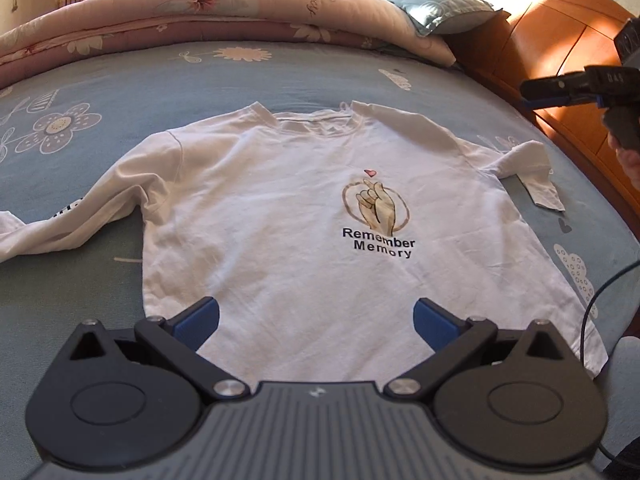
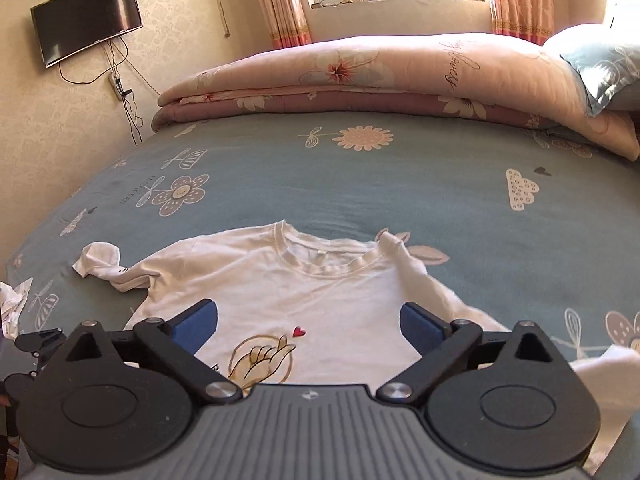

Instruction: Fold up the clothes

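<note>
A white long-sleeved shirt lies face up on the blue flowered bedsheet, its print reading "Remember Memory". One sleeve trails off crumpled to the left, and the other sleeve is bent on the right. My left gripper hovers open above the shirt's hem with nothing between its blue pads. My right gripper is open too, above the shirt's chest and facing the collar. In the left wrist view the right gripper shows at the far right, off the shirt.
A folded pink quilt and a blue pillow lie along the far side of the bed. A wooden headboard stands at the right. Another white cloth lies at the bed's left edge. A TV hangs on the wall.
</note>
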The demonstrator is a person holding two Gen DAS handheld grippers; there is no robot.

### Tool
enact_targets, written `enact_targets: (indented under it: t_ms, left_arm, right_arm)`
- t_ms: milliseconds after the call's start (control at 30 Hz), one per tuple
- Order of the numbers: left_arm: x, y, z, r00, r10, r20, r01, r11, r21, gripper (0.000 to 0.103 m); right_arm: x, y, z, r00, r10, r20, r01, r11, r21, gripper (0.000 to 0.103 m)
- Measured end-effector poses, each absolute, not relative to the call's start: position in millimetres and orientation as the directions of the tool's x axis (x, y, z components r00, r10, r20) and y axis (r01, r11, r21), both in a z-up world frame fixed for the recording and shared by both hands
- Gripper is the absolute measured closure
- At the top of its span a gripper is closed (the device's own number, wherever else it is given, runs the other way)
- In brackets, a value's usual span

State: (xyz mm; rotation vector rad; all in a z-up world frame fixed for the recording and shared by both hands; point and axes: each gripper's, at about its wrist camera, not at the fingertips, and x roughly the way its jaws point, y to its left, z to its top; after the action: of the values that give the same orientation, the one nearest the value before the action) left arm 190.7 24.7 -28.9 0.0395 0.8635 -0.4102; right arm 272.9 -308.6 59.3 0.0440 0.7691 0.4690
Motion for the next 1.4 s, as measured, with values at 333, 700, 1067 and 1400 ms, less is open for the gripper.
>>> enact_targets:
  t_ms: [333, 700, 1067, 1400]
  left_arm:
    - [205, -10, -54, 0.587, -0.308, -0.749, 0.415, 0.909, -0.048, 0.001]
    - [216, 6, -95, 0.602, -0.256, -0.756, 0.443, 0.895, 0.049, 0.001]
    - [182, 27, -58, 0.614, -0.256, -0.747, 0.449, 0.891, 0.064, 0.001]
    - [143, -12, -92, 0.500, -0.365, -0.786, 0.606, 0.796, 0.015, 0.001]
  right_arm:
    - [212, -243, -48, 0.619, 0.325, -0.715, -0.404, 0.912, 0.065, 0.000]
    - [201, -262, -97, 0.675, 0.215, -0.705, -0.309, 0.951, -0.006, 0.000]
    - [148, -305, -78, 0.697, 0.224, -0.681, -0.245, 0.967, 0.068, 0.000]
    - [127, -234, -93, 0.654, 0.334, -0.679, -0.460, 0.888, -0.007, 0.000]
